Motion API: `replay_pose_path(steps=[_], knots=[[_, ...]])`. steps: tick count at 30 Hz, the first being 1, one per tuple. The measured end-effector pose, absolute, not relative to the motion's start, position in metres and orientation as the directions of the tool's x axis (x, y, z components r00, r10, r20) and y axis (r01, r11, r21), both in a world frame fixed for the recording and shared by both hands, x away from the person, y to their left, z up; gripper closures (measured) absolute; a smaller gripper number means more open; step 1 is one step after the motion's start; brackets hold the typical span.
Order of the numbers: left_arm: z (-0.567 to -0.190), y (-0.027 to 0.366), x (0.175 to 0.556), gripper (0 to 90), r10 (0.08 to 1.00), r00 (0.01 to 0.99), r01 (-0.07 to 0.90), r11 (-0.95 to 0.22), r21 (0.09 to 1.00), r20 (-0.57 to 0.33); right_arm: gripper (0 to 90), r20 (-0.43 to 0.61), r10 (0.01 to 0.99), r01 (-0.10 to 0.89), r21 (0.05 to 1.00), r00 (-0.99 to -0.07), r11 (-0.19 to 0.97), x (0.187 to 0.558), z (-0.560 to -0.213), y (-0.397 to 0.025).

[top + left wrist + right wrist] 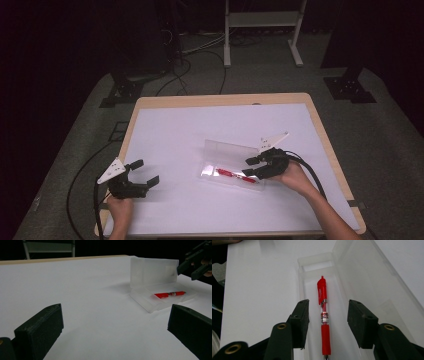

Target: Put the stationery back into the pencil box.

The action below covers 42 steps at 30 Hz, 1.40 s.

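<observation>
Right tongs (328, 315) gape astride the red pen (323, 312) (untouched) in its case (367, 280); left tongs (145, 172) gape empty.

I see a red pen (323, 322) lying flat in the tray of a clear plastic case (220, 165), right of the table's middle. Its cap end points away from my right gripper, with a clear banded section at mid-barrel and a red grip nearer me. The case (147, 302) is open, its frosted lid (153, 271) standing upright along the tray's far edge. The pen (170, 294) lies lengthwise along the tray.
</observation>
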<state>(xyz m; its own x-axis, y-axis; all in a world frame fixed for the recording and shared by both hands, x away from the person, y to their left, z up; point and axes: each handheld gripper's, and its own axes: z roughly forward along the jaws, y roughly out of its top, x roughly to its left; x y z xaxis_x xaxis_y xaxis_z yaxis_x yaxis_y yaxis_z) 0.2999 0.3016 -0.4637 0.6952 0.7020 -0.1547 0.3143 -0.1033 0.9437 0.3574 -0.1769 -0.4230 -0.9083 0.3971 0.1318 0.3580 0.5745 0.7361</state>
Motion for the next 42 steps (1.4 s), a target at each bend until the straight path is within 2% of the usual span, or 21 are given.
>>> replay_pose_path(steps=[18, 42], knots=[[-0.464, 0.301, 0.3, 0.0, 0.702, 0.695, 0.318, -0.101, 0.943, -0.159, 44.1, 0.149, 0.426, 0.382, 0.752, -0.893, 0.538, 0.35, -0.413, -0.202], [-0.464, 0.301, 0.3, 0.0, 0.704, 0.693, 0.319, -0.104, 0.942, -0.157, 43.2, 0.128, 0.5, 0.407, 0.764, -0.856, 0.501, 0.337, -0.412, -0.243]])
